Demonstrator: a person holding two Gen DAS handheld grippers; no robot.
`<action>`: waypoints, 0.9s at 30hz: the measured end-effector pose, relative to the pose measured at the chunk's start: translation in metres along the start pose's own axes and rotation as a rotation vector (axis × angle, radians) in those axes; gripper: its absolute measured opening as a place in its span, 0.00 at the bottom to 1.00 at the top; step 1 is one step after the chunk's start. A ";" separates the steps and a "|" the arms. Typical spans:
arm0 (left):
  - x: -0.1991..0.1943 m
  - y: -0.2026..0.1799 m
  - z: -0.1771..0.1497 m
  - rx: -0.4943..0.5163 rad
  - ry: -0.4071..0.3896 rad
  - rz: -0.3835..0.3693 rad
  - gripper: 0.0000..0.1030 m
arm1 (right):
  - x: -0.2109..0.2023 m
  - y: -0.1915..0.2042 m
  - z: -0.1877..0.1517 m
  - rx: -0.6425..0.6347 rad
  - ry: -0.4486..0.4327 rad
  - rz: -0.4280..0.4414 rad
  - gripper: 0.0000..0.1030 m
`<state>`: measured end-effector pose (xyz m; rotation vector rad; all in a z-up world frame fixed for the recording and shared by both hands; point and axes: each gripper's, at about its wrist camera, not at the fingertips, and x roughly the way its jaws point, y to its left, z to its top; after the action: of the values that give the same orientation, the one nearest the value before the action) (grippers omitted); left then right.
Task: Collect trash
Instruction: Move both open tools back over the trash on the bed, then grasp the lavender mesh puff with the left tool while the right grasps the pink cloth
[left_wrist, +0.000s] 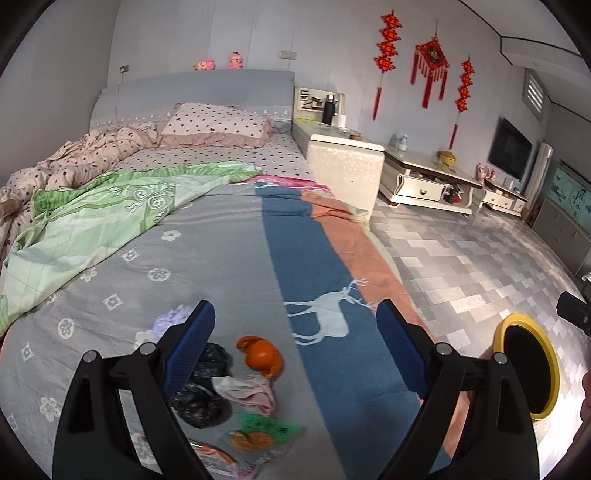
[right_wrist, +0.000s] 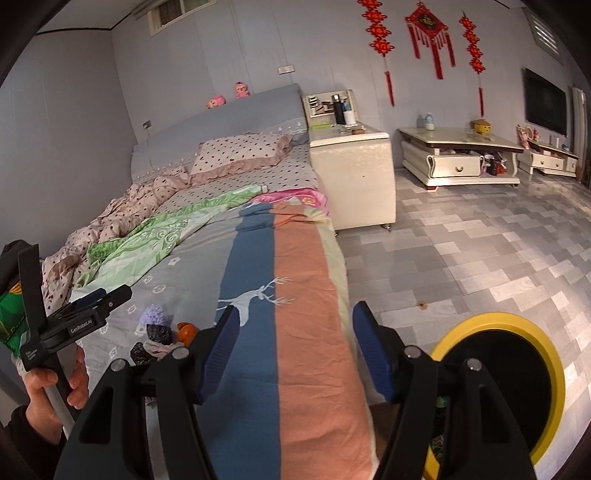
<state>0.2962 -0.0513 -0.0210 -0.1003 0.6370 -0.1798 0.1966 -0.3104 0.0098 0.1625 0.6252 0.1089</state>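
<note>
Trash lies on the bed near its foot: an orange peel (left_wrist: 260, 356), dark crumpled wrappers (left_wrist: 201, 391), a pinkish tissue (left_wrist: 247, 391), a green wrapper (left_wrist: 267, 428) and a purple ball (left_wrist: 171, 317). My left gripper (left_wrist: 295, 332) is open and empty, above the trash. The yellow-rimmed bin (left_wrist: 532, 369) stands on the floor right of the bed. My right gripper (right_wrist: 295, 343) is open and empty over the bed's right edge, with the bin (right_wrist: 506, 373) just right of it. The left gripper (right_wrist: 74, 317) and the trash pile (right_wrist: 162, 339) show in the right wrist view.
The bed (left_wrist: 207, 251) holds a green quilt (left_wrist: 103, 206), a dotted duvet and a pillow (left_wrist: 218, 123). A white bedside cabinet (left_wrist: 343, 166) and a low TV table (left_wrist: 428, 173) stand along the wall. The tiled floor (left_wrist: 472, 266) lies right of the bed.
</note>
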 end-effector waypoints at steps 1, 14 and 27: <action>0.002 0.010 -0.001 -0.011 0.004 0.013 0.83 | 0.007 0.009 -0.001 -0.013 0.011 0.013 0.59; 0.040 0.119 -0.021 -0.118 0.069 0.115 0.83 | 0.098 0.119 -0.036 -0.171 0.168 0.180 0.59; 0.103 0.164 -0.047 -0.159 0.164 0.111 0.83 | 0.168 0.185 -0.075 -0.290 0.313 0.257 0.59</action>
<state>0.3713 0.0872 -0.1429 -0.2047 0.8182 -0.0294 0.2784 -0.0948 -0.1124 -0.0578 0.8901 0.4777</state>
